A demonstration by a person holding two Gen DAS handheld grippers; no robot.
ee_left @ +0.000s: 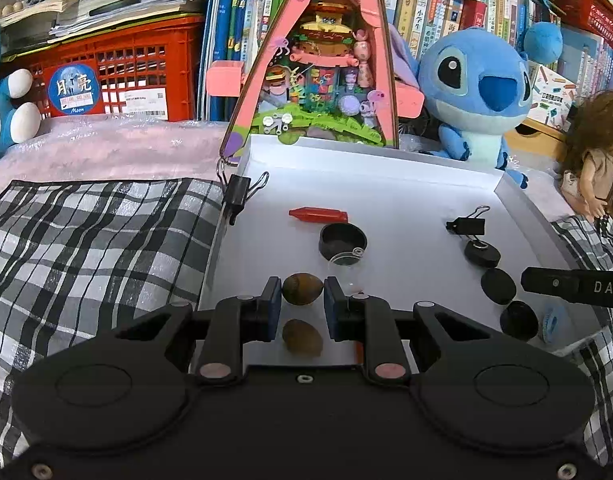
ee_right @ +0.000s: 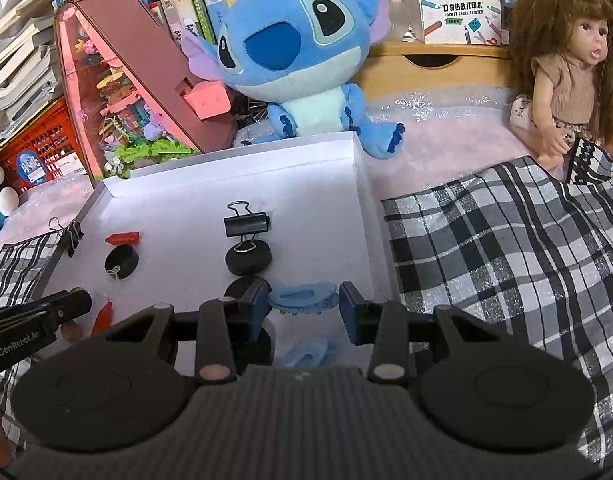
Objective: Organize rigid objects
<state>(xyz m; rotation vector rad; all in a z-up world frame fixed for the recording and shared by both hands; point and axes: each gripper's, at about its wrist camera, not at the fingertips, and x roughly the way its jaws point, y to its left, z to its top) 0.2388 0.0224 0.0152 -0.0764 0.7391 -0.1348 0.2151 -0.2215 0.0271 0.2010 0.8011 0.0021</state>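
Left gripper released, straddling brown nut; roll-away risked. Right gripper released around blue clip.

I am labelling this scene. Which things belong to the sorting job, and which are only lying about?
Job: brown nut, blue hair clip, binder clip, red cap, black lid, white tray.

Lying about: blue plush toy, doll, books, checked cloth.
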